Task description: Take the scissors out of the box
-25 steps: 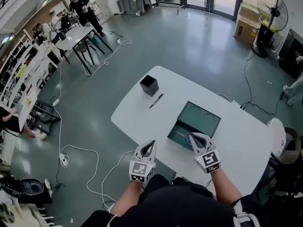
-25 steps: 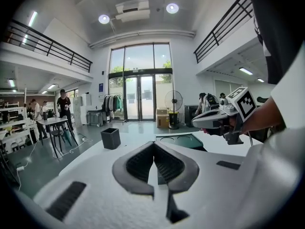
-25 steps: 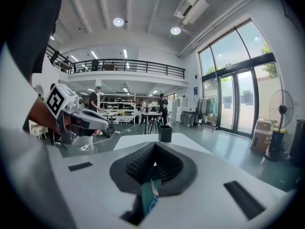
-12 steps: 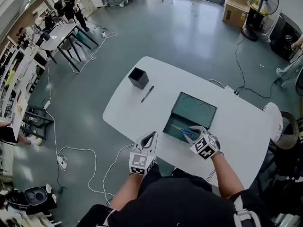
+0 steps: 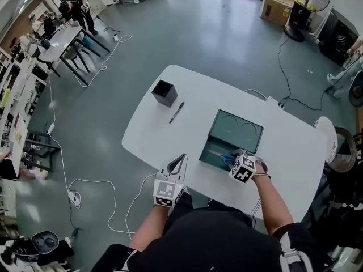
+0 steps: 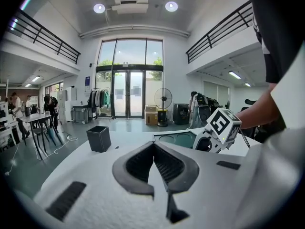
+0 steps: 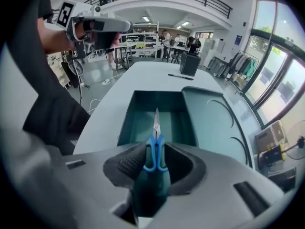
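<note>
Where the scissors (image 7: 155, 151) are: flat on the floor of the deeper half of the teal box (image 5: 238, 130), blue handles toward the person, blades pointing at that half's far wall. Not out yet.
Box: lies open on the tabletop (image 5: 193, 89), lid half folded flat, close to the near edge and right of the middle.
Right tool (image 5: 233, 162): tipped down into the box. Its jaws have just been opening and stand apart either side of the blue handles. The pads aren't pressing, so nothing is gripped.
Left tool (image 5: 178, 163): clenched on nothing, hanging at the near edge, well apart from the box.
Other stuff: black square cup (image 5: 165, 93) near the far left corner, pen (image 5: 176, 112) between it and the box.
What could go wrong: imo if the jaws close on just the handle loops, the blades could swing or droop and catch the box wall on the way up. Nothing's steadying the box either, so it might slide or lift along.
Writing: none readable, only square black-and-white markers on the tools' cubes. No brand visible.
</note>
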### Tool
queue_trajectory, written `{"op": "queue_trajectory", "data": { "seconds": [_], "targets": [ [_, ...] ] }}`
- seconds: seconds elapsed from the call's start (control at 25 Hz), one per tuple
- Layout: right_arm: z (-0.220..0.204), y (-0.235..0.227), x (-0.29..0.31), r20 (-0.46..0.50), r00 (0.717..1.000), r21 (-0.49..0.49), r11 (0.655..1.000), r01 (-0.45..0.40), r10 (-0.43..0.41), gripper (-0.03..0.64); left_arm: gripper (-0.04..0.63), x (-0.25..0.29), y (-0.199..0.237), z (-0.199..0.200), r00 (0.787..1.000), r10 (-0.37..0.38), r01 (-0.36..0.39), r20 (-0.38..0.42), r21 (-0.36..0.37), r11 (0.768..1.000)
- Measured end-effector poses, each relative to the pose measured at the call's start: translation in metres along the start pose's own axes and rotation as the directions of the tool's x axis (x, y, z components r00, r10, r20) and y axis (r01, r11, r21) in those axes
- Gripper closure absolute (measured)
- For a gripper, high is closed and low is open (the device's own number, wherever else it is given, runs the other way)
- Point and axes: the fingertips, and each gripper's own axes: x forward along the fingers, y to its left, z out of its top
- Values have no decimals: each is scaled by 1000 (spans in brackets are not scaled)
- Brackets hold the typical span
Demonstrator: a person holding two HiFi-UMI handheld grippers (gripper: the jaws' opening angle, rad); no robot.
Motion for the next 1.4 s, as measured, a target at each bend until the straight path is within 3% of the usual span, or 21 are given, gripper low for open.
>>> {"op": "queue_trajectory", "data": {
  "seconds": [0.56, 0.68, 0.92, 1.4],
  "targets": [
    [-20, -4, 42, -216, 976, 21, 1000, -9, 14, 480, 586, 13, 21, -1, 999, -53, 53, 6, 3, 999],
    [-19, 0, 43, -223, 974, 17, 999, -35, 38, 517, 586, 12, 24, -5, 998, -58, 58, 0, -5, 998],
    [-17, 2, 44, -214, 977, 37, 999, -10, 18, 525, 586, 18, 18, -10, 995, -104, 104, -1, 4, 995],
    [-21, 2, 42, -219, 976, 30, 1000, -3, 10, 528, 586, 33, 15, 19, 990, -132, 130, 54, 37, 991]
  ]
}}
